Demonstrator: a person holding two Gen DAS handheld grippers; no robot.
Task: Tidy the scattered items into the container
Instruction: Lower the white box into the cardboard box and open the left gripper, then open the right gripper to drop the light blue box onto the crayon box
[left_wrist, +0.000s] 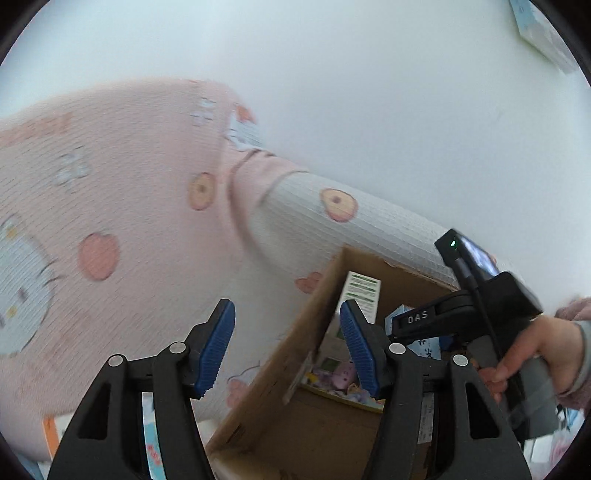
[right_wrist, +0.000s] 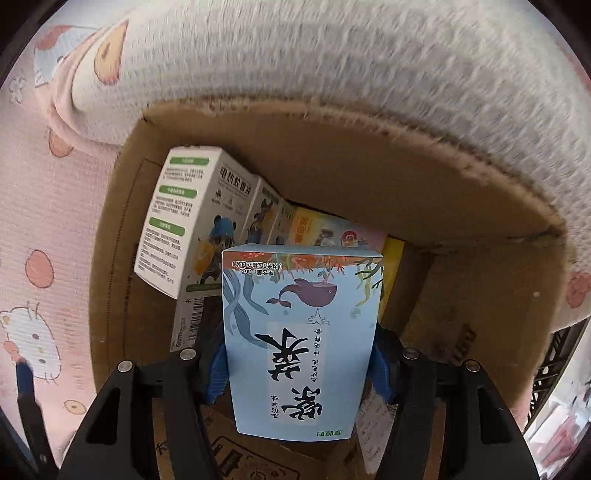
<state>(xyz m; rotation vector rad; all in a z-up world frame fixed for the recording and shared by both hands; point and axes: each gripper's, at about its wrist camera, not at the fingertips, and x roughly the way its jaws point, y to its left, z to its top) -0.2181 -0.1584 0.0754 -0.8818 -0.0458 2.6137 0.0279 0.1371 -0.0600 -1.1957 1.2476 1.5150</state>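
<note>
My right gripper (right_wrist: 297, 363) is shut on a light blue box with a whale print (right_wrist: 301, 332) and holds it inside the open cardboard box (right_wrist: 369, 147). A white and green box (right_wrist: 177, 218) and several other small boxes (right_wrist: 317, 230) stand along the carton's back wall. My left gripper (left_wrist: 287, 345) is open and empty, just above the carton's left wall (left_wrist: 295, 354). The right gripper's body (left_wrist: 480, 306) and the hand holding it show at the right of the left wrist view.
The carton sits on a pink cartoon-print blanket (left_wrist: 110, 206) beside a white rolled quilt (right_wrist: 332, 55). A flat colourful packet (left_wrist: 340, 376) lies on the carton floor. A white packet (left_wrist: 543, 29) lies far right. A black crate (right_wrist: 561, 354) stands at the right.
</note>
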